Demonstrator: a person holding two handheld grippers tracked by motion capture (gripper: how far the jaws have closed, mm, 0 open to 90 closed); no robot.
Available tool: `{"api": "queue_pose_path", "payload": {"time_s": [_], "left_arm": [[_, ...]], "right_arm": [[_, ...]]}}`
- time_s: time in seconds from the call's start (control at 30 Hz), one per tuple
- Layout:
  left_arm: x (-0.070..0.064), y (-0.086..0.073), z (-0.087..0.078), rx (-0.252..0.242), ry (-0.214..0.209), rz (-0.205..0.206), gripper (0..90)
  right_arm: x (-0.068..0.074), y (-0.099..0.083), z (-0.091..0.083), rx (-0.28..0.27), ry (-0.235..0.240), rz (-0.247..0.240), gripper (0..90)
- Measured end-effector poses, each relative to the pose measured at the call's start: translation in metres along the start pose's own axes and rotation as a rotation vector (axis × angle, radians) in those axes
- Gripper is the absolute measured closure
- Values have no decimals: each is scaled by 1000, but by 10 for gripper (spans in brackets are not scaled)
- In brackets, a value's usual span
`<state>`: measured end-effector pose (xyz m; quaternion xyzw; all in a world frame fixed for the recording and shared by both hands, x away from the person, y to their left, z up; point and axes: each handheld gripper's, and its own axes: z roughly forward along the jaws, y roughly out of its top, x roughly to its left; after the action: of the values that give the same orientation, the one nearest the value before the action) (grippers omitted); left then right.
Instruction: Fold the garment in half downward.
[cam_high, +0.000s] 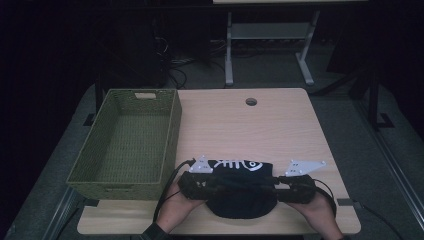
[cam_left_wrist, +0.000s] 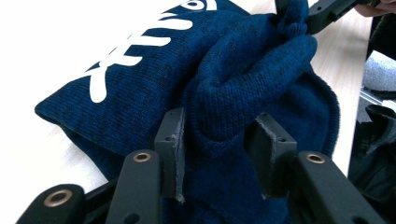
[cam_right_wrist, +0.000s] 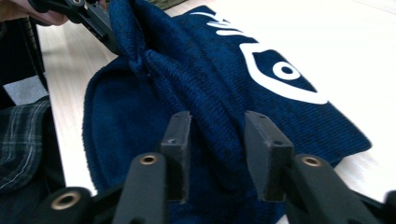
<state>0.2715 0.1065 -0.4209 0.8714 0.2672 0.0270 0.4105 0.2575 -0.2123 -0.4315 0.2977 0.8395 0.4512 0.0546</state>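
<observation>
At the near edge of the table (cam_high: 280, 120), centred between the two hands, lies a dark blue knit beanie (cam_high: 243, 192) with a white fish-skeleton print on its far side. Both forearms enter from the bottom of the high view and angle inward, so the two tools point at each other across the hat.

Left gripper (cam_high: 212, 184): held low, roughly level with the tabletop, jaws pointing right. The left gripper view shows a raised fold of the beanie (cam_left_wrist: 233, 107) sitting between the pads (cam_left_wrist: 172, 154); the left pad touches the knit, while a small gap shows beside the right pad. Jaws are partly closed around the fold. Whether the pinch is firm cannot be told.

Right gripper (cam_high: 275, 186): mirrored pose, jaws pointing left, grey three-cornered plate on top. In the right gripper view a ridge of the beanie (cam_right_wrist: 210, 93) runs up between the pads (cam_right_wrist: 261, 154), which stand narrowly apart with fabric filling the space between them. Grip firmness again cannot be told.

Between the two tools the fabric is gathered into a lifted ridge; the rest of the hat lies flat on the wood.

A green woven basket (cam_high: 172, 130) stands at the left of the table, well apart from the hat.
</observation>
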Motion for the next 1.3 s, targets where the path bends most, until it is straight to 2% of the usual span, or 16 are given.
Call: {"api": "queue_pose_path", "payload": {"time_s": [0.2,0.37,0.47,0.57,0.67,0.73,0.8,0.87,0.93,0.97,1.13,1.3], "left_arm": [[-4,4,-16,-37,-14,19,489],[-4,14,-38,-95,-4,31,481],[-3,18,-46,-120,11,28,517],[0,23,-47,-125,27,21,590],[3,28,-42,-125,43,18,682],[7,33,-35,-116,60,18,739],[12,36,-28,-109,76,3,804],[17,39,-20,-93,86,-12,889],[23,41,-12,-68,104,-31,900],[27,41,-8,-48,109,-36,900],[43,42,11,-30,129,-89,900],[53,38,23,4,137,-105,900]], "right_arm": [[4,1,-8,-31,22,-6,485],[5,9,-23,-86,29,-2,478],[3,12,-29,-111,29,-10,479],[0,15,-36,-126,25,-8,500],[-6,16,-37,-125,3,6,551],[-12,16,-35,-126,-9,20,620],[-18,17,-32,-121,-25,25,723],[-23,17,-28,-110,-43,12,824],[-27,18,-22,-95,-52,6,896],[-29,18,-19,-86,-52,7,898],[-30,18,-4,-42,-29,4,899],[-23,14,2,-16,-2,-10,899]]}}
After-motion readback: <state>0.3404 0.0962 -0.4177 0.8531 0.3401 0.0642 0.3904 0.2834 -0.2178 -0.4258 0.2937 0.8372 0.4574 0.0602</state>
